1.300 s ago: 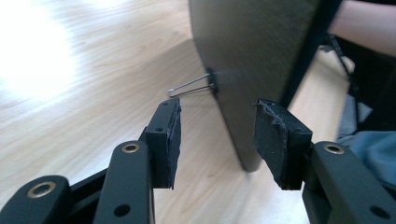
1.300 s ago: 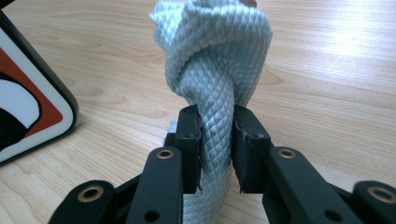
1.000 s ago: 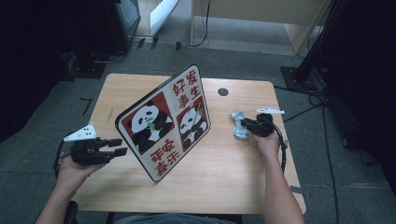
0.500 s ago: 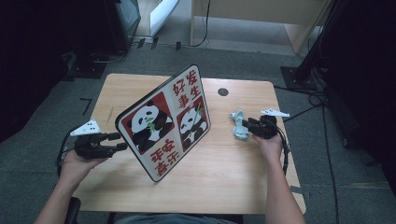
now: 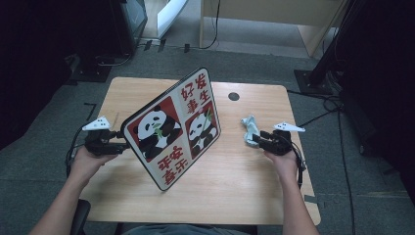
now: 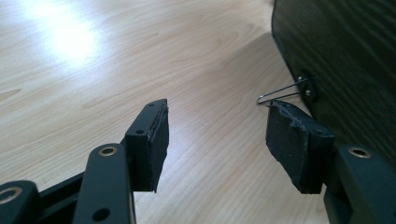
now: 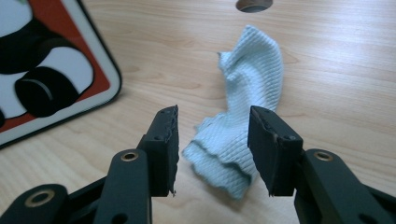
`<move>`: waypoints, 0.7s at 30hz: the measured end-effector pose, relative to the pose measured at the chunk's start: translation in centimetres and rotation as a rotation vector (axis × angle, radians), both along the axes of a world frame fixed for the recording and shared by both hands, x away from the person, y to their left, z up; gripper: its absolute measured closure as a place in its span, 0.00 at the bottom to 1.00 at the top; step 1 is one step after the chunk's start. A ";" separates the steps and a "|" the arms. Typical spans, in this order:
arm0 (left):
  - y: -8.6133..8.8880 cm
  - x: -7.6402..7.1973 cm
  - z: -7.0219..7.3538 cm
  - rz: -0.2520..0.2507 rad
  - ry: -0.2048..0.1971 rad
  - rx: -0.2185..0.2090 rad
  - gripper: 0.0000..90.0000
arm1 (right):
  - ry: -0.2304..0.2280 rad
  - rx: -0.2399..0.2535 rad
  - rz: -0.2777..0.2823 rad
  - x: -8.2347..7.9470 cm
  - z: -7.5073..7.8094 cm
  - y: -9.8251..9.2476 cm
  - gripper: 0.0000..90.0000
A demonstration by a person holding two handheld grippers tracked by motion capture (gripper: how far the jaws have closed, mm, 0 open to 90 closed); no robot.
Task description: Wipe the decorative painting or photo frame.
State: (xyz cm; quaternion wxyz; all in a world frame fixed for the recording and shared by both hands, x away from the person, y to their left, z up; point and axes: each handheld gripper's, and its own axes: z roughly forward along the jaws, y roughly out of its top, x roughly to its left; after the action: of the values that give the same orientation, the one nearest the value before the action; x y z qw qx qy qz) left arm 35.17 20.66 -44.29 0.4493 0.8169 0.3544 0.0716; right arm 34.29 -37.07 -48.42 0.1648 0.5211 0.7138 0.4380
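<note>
Pale blue cloth (image 7: 243, 135) lies crumpled on the wooden worktop (image 5: 235, 181), right of the panda board (image 5: 173, 128) and near the round cable hole (image 5: 234, 96). The right gripper (image 7: 212, 149) points at it, jaws apart on both sides of its near end; they have just been opening and the pads do not press the fabric, so the cloth is released and rests by its own weight.

The board stands tilted, picture side toward the person. A thin wire stand (image 6: 282, 92) on its dark back appears to prop it. The left gripper (image 6: 219, 140) is just behind that back, near the stand, jaws wide and empty; they too have just been opening. I think the board now stands alone, so that its face can be wiped.
</note>
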 end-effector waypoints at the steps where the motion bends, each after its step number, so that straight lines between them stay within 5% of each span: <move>1: -0.1 0.2 -0.1 0.002 0.012 0.003 0.44 | -0.004 -0.001 0.006 -0.3 0.1 0.1 0.59; 13: 0.3 1.6 -1.2 0.037 -0.022 -0.003 0.45 | -0.037 -0.023 0.112 -3.6 0.5 2.0 0.59; 21: 0.0 2.0 -1.3 0.049 -0.026 0.014 0.45 | -0.035 -0.032 0.130 -4.0 0.5 2.2 0.59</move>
State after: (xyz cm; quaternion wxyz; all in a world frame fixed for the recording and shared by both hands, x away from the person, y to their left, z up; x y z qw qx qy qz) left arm 37.14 20.67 -45.59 0.4465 0.8100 0.3680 0.0958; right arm 30.34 -34.89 -47.97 0.1564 0.4633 0.7500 0.4454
